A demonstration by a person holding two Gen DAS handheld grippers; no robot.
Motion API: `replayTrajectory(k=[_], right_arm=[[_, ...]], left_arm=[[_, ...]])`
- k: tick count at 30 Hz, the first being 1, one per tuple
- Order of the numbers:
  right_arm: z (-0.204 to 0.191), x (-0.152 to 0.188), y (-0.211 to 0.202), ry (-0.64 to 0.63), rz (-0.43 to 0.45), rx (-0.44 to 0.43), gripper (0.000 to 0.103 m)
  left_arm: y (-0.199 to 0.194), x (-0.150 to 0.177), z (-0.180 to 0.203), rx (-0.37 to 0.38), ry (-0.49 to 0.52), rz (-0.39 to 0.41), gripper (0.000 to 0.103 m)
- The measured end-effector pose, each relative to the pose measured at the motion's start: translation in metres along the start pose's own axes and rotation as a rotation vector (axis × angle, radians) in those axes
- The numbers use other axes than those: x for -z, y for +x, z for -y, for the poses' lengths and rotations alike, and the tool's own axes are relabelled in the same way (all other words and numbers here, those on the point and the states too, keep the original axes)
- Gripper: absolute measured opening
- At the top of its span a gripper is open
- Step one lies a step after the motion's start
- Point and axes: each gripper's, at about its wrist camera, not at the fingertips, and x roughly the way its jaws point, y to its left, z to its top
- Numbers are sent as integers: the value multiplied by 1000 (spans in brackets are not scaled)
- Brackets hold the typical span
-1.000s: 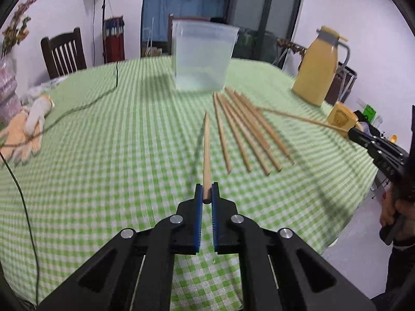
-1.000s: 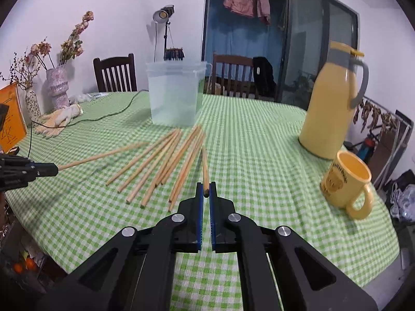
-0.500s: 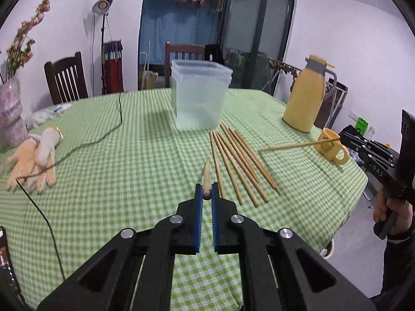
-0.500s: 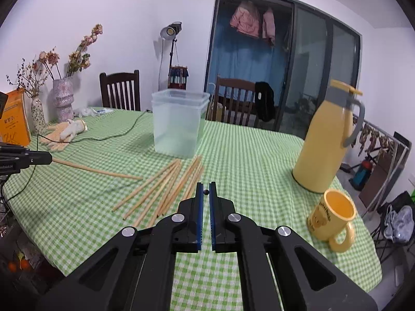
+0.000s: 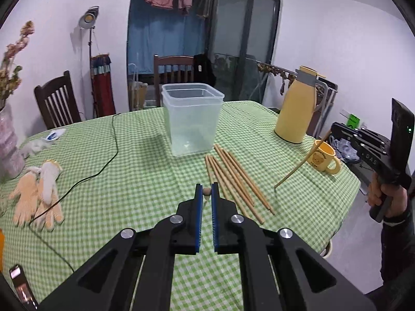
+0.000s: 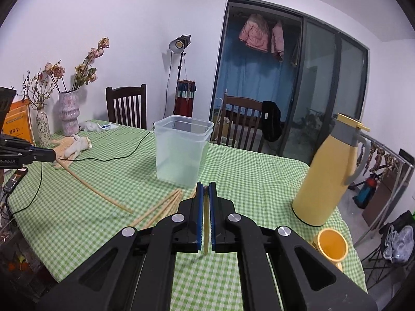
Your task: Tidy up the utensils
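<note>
Left wrist view is showing the task at an early stage: the clear plastic container point(image 5: 192, 121) is standing empty near the middle of the table point(image 5: 129, 181), and a row of loose chopsticks point(image 5: 234, 181) is lying on the cloth just in front of it, waiting to be gathered. Each hand-held gripper is carrying one chopstick clear of the table. The left hand-held gripper point(image 5: 206, 194) is pinching a chopstick end point(image 5: 206, 191) between closed jaws; the right hand-held gripper point(image 6: 206, 194) is clamping a second chopstick point(image 6: 206, 223), which is hanging down through its jaws. Neither is over the container yet.

A green checked cloth is covering the table. Around it are standing wooden chairs point(image 5: 58, 101), a yellow thermos point(image 5: 298, 108), a yellow mug point(image 5: 323, 156), work gloves point(image 5: 39, 191) and a black cable point(image 5: 103, 163).
</note>
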Motion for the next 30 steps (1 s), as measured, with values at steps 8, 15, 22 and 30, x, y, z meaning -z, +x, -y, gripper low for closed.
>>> replayTrajectory(k=[8,15,22,30], right_arm=[[14,-28,38,1,-51,-75,4],[29,-44,68,25,-102,-134,4],[31,-70,80,-14,-90,-138,4],[48,-182,50,5,166,-176,4]], left_arm=[[47,-59,0,14,144,-69,4],[84,-106,-8,66,142,-101,4],[96,-132,-12,98,111,-60,3],[38,-223,-6,162,168,135,3]])
